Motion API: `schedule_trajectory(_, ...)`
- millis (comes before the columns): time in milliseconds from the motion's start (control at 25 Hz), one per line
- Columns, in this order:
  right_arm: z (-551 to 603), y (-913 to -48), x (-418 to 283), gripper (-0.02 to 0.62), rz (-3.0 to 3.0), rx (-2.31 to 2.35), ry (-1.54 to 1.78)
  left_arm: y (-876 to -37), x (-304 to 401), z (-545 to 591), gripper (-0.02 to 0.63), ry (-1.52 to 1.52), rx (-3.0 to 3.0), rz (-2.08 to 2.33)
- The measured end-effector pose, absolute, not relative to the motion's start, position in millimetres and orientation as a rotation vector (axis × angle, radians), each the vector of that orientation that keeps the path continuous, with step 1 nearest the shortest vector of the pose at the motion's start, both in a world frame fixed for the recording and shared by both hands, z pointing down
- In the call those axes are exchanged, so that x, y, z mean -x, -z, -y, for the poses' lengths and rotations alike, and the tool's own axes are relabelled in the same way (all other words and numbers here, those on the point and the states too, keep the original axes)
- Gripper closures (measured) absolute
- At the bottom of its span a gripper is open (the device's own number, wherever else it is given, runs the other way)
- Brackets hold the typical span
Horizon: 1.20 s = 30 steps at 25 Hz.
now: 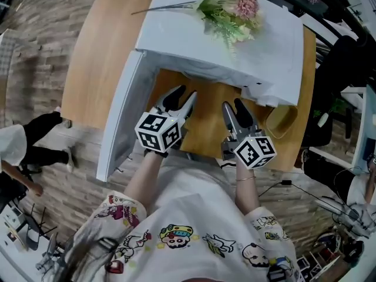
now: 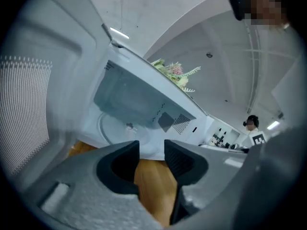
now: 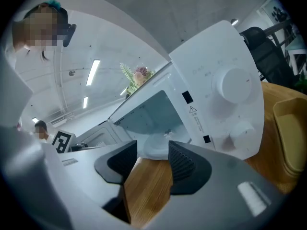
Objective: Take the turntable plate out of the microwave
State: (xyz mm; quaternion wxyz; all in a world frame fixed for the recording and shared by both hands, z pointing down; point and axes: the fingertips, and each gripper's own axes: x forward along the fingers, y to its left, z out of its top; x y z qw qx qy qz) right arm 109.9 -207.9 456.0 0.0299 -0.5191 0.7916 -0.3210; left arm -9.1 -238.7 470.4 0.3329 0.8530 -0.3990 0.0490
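The microwave door (image 1: pixel 120 119) stands swung out toward the left edge of the table (image 1: pixel 97 63). My left gripper (image 1: pixel 182 97) sits just inside it, over the table's front edge, with its jaws apart and only bare wood between them. The turntable plate (image 2: pixel 115 131) lies flat on the cavity floor of the microwave (image 1: pixel 235 51), untouched. My right gripper (image 1: pixel 233 106) is beside the left one, just as wide and empty, and faces the cavity mouth near the control panel (image 3: pixel 225 99).

The risks as I judge them:
- The plate looks smooth and thin-rimmed, so a shallow pinch could let it slip.
- Lifting it askew could catch the cavity lip.
- Swinging my left gripper wide could knock the door.
- Jolting the housing could topple the flowers (image 1: pixel 235 7) on top.
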Motion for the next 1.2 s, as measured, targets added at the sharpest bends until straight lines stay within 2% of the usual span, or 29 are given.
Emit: schedule_trajectory(1200, 200.3, -513.5, -113.1, 0.416, -2.240, 1.568, 1.212, -558.2, -5.5, 283.3, 0.449, 0.149, -1.814, 0.973)
